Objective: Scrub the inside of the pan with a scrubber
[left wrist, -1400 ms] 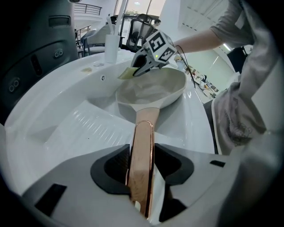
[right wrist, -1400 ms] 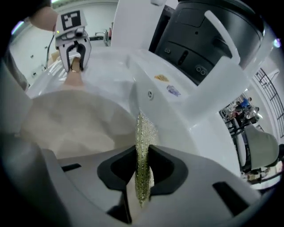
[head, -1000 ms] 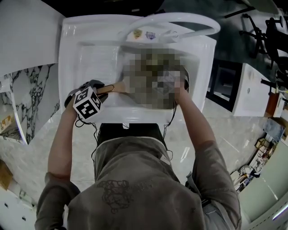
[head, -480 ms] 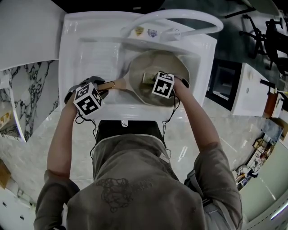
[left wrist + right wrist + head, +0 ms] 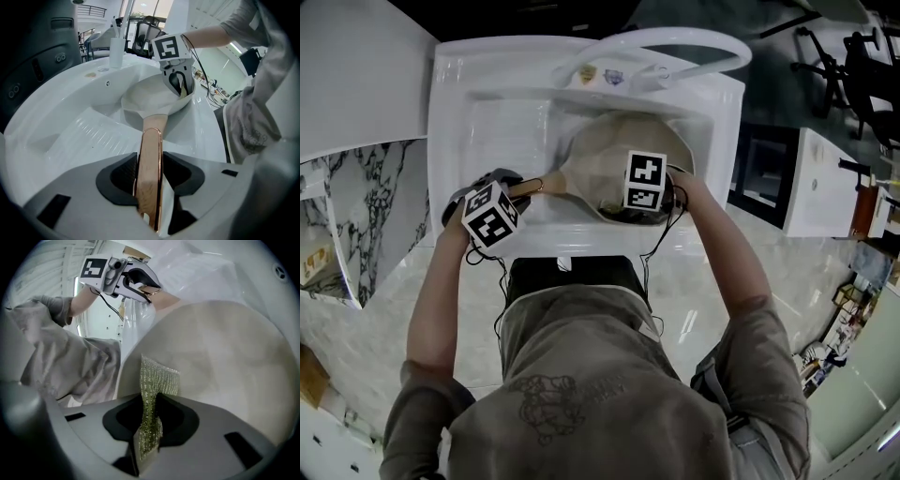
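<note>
A beige pan lies in the white sink, its wood-and-copper handle pointing left. My left gripper is shut on that handle, the jaws pressing both its sides. My right gripper reaches into the pan at its near rim, under its marker cube. It is shut on a green-gold mesh scrubber, which sticks out of the jaws against the pan's inner wall. The right gripper also shows over the pan in the left gripper view.
A white arched faucet spans the back of the sink. A ribbed drainboard lies left of the pan. A white cup stands on the far rim. Marble counter is at left, furniture at right.
The right gripper with the scrubber has slid from the pan's middle toward its near rim. The left gripper keeps its hold on the handle, shifted only slightly.
</note>
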